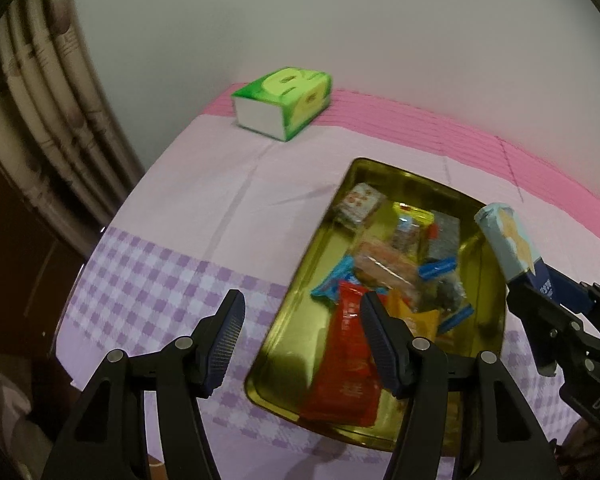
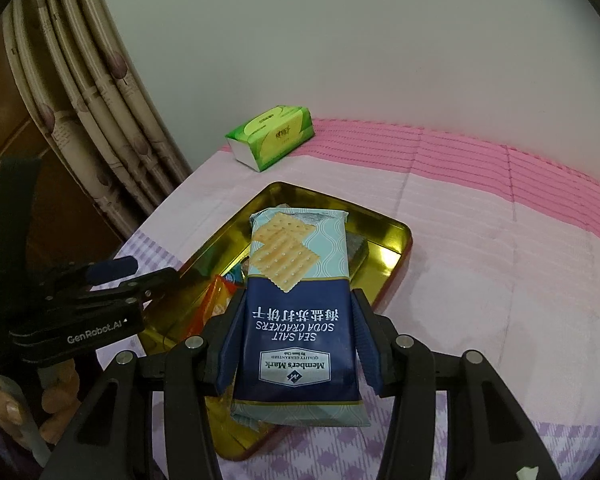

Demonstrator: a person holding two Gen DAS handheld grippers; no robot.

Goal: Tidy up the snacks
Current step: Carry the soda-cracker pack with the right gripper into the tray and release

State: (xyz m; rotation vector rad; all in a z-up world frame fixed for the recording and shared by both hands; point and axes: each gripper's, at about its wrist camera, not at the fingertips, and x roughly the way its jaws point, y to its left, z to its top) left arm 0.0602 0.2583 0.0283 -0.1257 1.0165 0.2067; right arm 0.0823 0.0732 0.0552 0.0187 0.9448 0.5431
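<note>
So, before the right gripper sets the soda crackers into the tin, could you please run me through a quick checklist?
1. Right gripper grips the Member's Mark sea salt soda crackers pack between both fingers: ok.
2. Pack is over the gold tin tray: ok.
3. Bare floor space in the tray: bare gold at the far right corner; the rest holds snacks, such as the red packet: ok, though tight.
4. Left gripper is open and empty, but hangs over the tray's near left edge: not ok, it may crowd the drop.
5. Green tissue pack sits apart from the tray: ok.
6. Pack's height above the snacks: cannot tell.
</note>
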